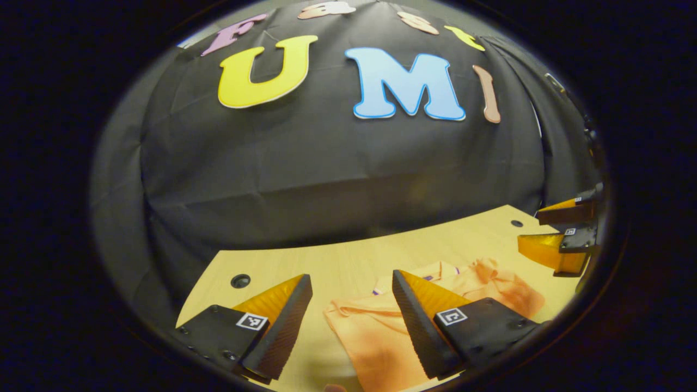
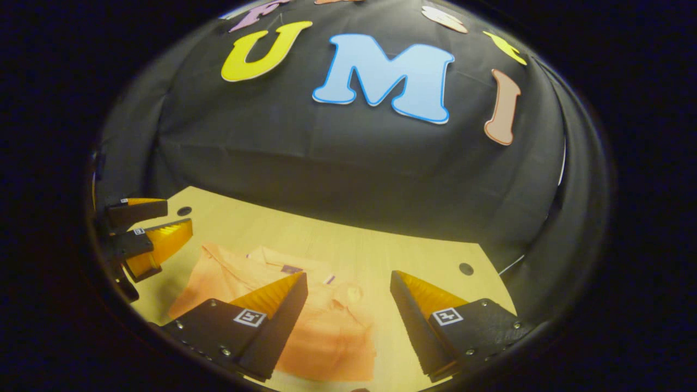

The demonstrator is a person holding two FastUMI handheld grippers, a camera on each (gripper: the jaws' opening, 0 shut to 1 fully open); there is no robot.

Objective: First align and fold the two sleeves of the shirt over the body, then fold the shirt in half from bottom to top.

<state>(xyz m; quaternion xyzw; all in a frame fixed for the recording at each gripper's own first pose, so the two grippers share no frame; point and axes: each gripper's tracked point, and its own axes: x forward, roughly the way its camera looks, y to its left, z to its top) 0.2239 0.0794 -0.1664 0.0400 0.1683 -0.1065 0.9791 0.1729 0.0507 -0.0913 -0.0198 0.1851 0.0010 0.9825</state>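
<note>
Both grippers [image 1: 351, 283] [image 2: 348, 280] gape above seemingly rumpled shirt [image 1: 375, 337].

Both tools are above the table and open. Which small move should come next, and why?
Probably lower the left tool to the nearest sleeve edge of the orange short-sleeved polo shirt. The shirt lies flat on the light wooden table, apparently with no sleeve folded yet, and both open tools, including the right tool, hold nothing.
</note>
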